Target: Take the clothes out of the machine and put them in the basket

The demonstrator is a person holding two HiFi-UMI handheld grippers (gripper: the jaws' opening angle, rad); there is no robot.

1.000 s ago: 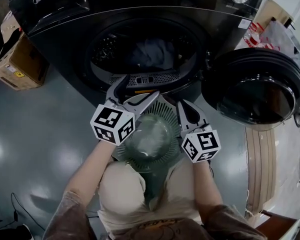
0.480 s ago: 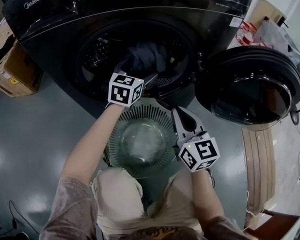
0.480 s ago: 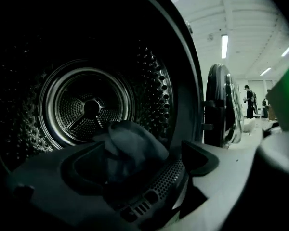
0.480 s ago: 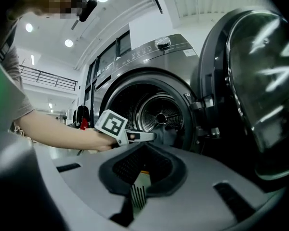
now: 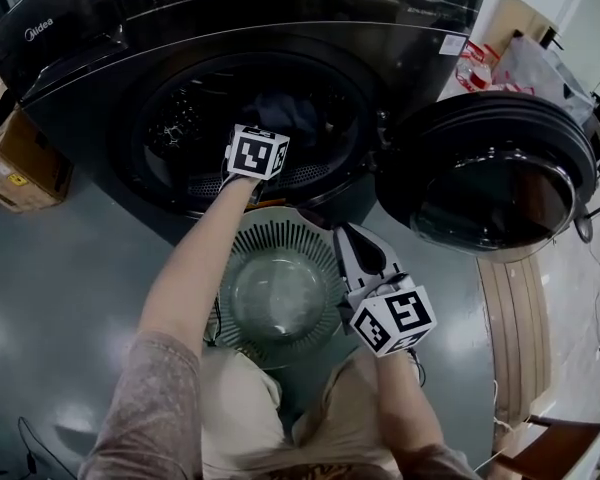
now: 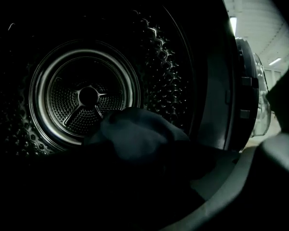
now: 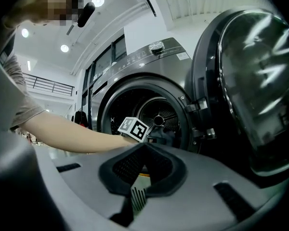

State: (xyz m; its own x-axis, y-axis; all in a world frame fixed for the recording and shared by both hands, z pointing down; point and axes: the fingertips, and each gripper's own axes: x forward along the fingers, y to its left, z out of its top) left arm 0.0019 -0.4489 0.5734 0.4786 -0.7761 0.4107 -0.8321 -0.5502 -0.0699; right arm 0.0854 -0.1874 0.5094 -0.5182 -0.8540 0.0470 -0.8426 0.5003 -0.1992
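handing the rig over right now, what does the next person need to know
Left gripper: inside the drum, right at the dark clothes. Its view is too dark to tell whether the jaws are on them.
Right gripper: shut, empty, held over the basket.
Machine door: open, swung to the right.
Done: nothing shows in the basket so far.
Left: grip the clothes, pull them out, drop them in the basket.
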